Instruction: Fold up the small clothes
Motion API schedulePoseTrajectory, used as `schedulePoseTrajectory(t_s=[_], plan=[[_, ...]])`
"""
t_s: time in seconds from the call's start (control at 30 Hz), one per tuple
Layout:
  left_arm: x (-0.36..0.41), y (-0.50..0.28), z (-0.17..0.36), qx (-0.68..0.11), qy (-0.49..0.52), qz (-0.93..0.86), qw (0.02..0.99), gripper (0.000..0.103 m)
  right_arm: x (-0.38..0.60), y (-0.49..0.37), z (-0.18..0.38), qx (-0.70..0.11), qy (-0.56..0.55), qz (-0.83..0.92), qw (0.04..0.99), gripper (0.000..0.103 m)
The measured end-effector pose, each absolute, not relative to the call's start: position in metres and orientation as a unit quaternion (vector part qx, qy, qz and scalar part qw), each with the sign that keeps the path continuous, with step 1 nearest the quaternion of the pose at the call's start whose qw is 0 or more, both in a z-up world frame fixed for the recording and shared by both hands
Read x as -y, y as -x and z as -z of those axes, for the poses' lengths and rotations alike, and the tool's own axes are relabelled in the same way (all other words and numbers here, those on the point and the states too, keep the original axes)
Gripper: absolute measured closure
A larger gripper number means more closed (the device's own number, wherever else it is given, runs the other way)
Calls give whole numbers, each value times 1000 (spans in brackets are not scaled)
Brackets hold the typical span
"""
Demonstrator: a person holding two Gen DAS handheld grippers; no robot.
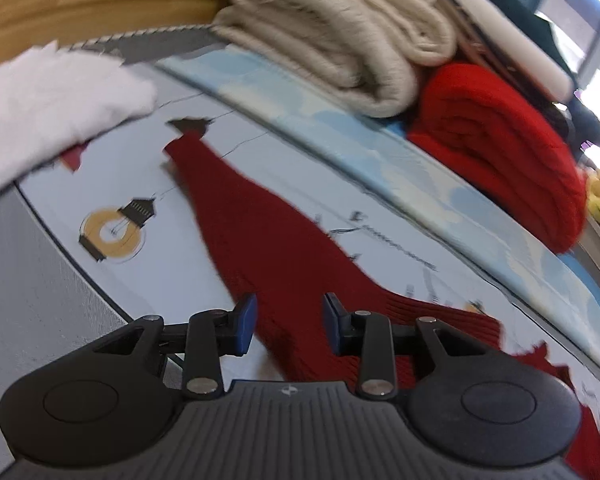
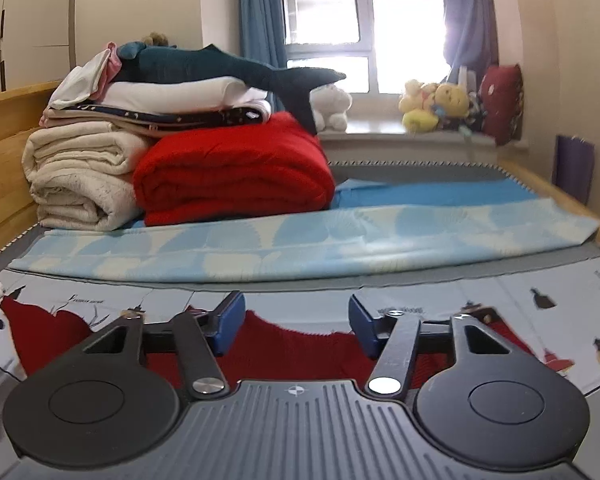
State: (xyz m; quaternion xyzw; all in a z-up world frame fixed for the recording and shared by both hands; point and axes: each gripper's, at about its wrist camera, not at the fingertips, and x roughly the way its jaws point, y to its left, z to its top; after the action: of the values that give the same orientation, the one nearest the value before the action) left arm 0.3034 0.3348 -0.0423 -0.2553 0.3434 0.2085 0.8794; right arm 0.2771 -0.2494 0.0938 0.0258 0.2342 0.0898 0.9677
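A dark red knit garment (image 1: pixel 268 240) lies spread on the pale printed sheet (image 1: pixel 100 184) of the bed, one sleeve stretching away to the upper left. My left gripper (image 1: pixel 289 322) is open and empty, its blue pads either side of the garment's body just above it. In the right wrist view the same red garment (image 2: pixel 300 344) lies flat under my right gripper (image 2: pixel 297 322), which is open and empty over its far edge. A white cloth (image 1: pixel 48 108) lies at the far left, beside the sleeve end.
Folded cream blankets (image 2: pixel 80 176), a folded red blanket (image 2: pixel 236 172) and a stack with a plush shark (image 2: pixel 220 66) stand at the bed's head. A light blue folded sheet (image 2: pixel 300 244) lies across the bed. Wooden bed frame (image 2: pixel 4 152) at left, soft toys (image 2: pixel 436 106) on the windowsill.
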Motion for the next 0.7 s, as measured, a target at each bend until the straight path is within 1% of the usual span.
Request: schedulePoseTrajectory(t_s=[0.07, 0.13, 0.17, 0.2, 0.27, 0.33, 0.37, 0.4, 0.43, 0.5, 0.57, 0.7], plan=[[-343, -308, 57, -347, 277, -216, 869, 60, 249, -282, -92, -239, -27, -92, 966, 55], [-353, -313, 69, -346, 297, -228, 860, 54, 251, -286, -90, -243, -33, -94, 965, 56], [-359, -314, 74, -345, 304, -237, 856, 49, 251, -288, -89, -246, -35, -96, 964, 56], [-363, -316, 79, -345, 313, -245, 850, 47, 250, -290, -88, -249, -34, -97, 963, 56], [-368, -320, 88, -349, 328, -248, 842, 47, 248, -295, -86, -256, -31, -98, 961, 55], [-363, -325, 88, -346, 313, -246, 850, 47, 247, -299, -85, -257, -29, -102, 961, 55], [-361, -328, 87, -348, 309, -238, 852, 56, 246, -300, -84, -258, -28, -101, 960, 55], [-358, -331, 86, -352, 312, -220, 854, 75, 247, -300, -84, -259, -27, -101, 960, 55], [-355, -334, 85, -355, 309, -211, 856, 83, 248, -301, -84, -260, -27, -101, 960, 55], [-346, -336, 74, -347, 280, -209, 870, 86, 248, -301, -85, -260, -27, -99, 960, 55], [-334, -338, 55, -331, 248, -207, 887, 87, 250, -300, -87, -259, -27, -94, 961, 55], [-284, -340, 0, -280, 186, -168, 927, 88, 251, -300, -87, -267, -17, -81, 960, 55]])
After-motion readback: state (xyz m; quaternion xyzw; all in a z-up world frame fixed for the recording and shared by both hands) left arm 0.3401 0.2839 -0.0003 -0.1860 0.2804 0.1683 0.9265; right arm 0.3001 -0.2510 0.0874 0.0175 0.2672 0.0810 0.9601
